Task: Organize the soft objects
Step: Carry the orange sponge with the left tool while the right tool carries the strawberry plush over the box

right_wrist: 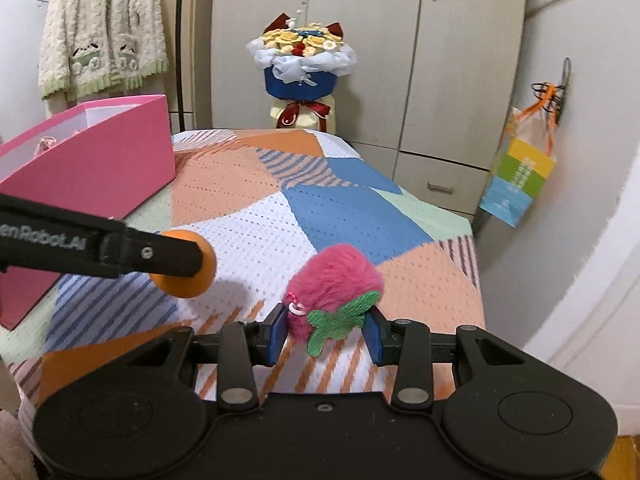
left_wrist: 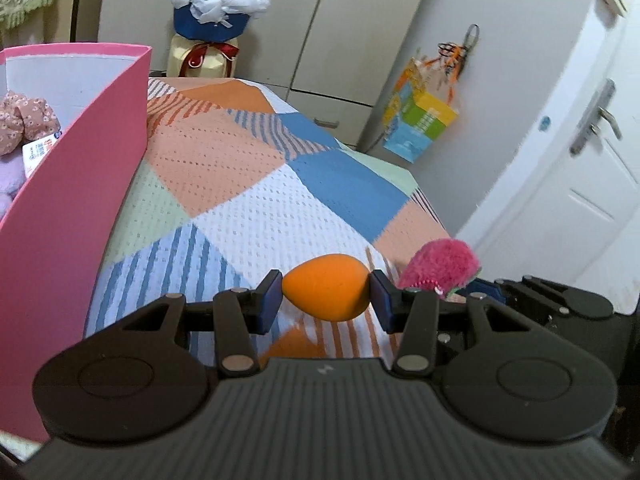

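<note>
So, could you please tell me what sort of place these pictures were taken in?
Most likely a bedroom in a home. A bed under a patchwork bedspread fills the middle, tall wardrobe doors stand behind it, and a fleecy cardigan hangs on the wall beside a flower bouquet.

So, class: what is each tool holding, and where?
Left tool: orange sponge, pinched at its ends. Right tool: pink plush strawberry, gripped at its leafy end.

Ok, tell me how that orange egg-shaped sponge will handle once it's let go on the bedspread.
The orange sponge, pinched end to end by the left gripper, looks soft and light, so it probably squashes rather than slips. Its rounded egg shape may roll on the patchwork bedspread, though the textured weave should slow it.
</note>
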`<state>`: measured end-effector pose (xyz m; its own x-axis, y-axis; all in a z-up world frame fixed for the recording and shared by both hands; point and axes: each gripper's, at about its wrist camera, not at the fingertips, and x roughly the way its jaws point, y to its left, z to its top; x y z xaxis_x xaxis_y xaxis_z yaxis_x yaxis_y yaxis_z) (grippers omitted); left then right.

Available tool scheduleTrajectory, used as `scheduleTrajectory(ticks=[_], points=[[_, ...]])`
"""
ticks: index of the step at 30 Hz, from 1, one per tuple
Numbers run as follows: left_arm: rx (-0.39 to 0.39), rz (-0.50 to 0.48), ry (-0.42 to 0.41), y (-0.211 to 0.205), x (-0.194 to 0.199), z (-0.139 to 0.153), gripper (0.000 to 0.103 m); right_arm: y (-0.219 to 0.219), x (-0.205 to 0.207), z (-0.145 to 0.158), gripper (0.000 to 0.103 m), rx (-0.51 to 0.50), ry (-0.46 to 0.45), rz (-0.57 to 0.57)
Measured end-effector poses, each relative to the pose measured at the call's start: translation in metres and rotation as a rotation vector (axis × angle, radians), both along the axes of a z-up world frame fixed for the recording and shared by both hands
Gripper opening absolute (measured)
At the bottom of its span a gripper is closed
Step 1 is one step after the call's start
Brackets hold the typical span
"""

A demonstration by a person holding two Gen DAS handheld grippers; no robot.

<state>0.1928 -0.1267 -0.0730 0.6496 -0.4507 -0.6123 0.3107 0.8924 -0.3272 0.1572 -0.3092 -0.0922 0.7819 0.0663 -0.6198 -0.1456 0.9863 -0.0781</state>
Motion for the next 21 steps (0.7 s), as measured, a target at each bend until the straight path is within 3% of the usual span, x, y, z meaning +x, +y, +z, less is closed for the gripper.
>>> scheduleTrajectory(ticks=[12, 21], points=[[0.005, -0.116, 0.084, 0.024, -0.058, -0.005, 0.046, 0.003, -0.055, -0.012, 0.044, 0.049, 0.035, -0.036], [0.047, -0.182, 0.129, 0.072, -0.088, 0.004, 0.046, 0.024, -0.087, -0.003, 0.044, 0.137, 0.074, 0.028]])
